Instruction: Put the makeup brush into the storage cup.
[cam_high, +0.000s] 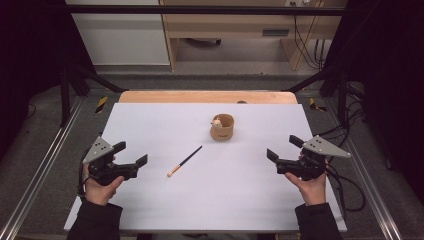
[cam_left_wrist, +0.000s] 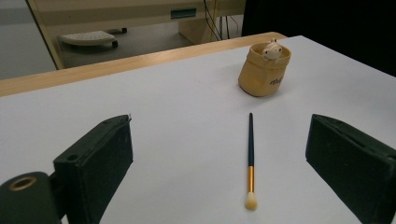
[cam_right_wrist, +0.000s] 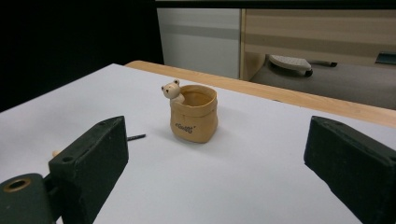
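From the high view, a white counter (cam_high: 150, 210) carries two things: a small tan pot (cam_high: 222, 127) with a bear figure on its rim, toward the far middle, and a thin makeup brush (cam_high: 184, 161) lying flat nearer the person, left of centre and well apart from the pot. The left gripper (cam_high: 134, 154) hovers at the left edge, the right gripper (cam_high: 283, 150) at the right; both have their fingers spread wide and hold nothing.

In the left gripper view, the brush (cam_left_wrist: 251, 161) lies between the open fingers (cam_left_wrist: 95, 163), pale bristle tip nearest, a gold ferrule behind it, then the dark handle running away toward the pot (cam_left_wrist: 264, 70).

In the right gripper view, the pot (cam_right_wrist: 194, 113) sits upright ahead between the wide-open fingers (cam_right_wrist: 350, 158), with the dark end of the brush (cam_right_wrist: 136, 137) peeking out just past the near finger.

The brush looks light, stiff and slender, likely to roll or skid on the smooth surface; the dark handle near the ferrule seems the best place to pinch, sparing the soft bristles. The pot looks like rigid ceramic, possibly fragile, and is best taken by its wall.
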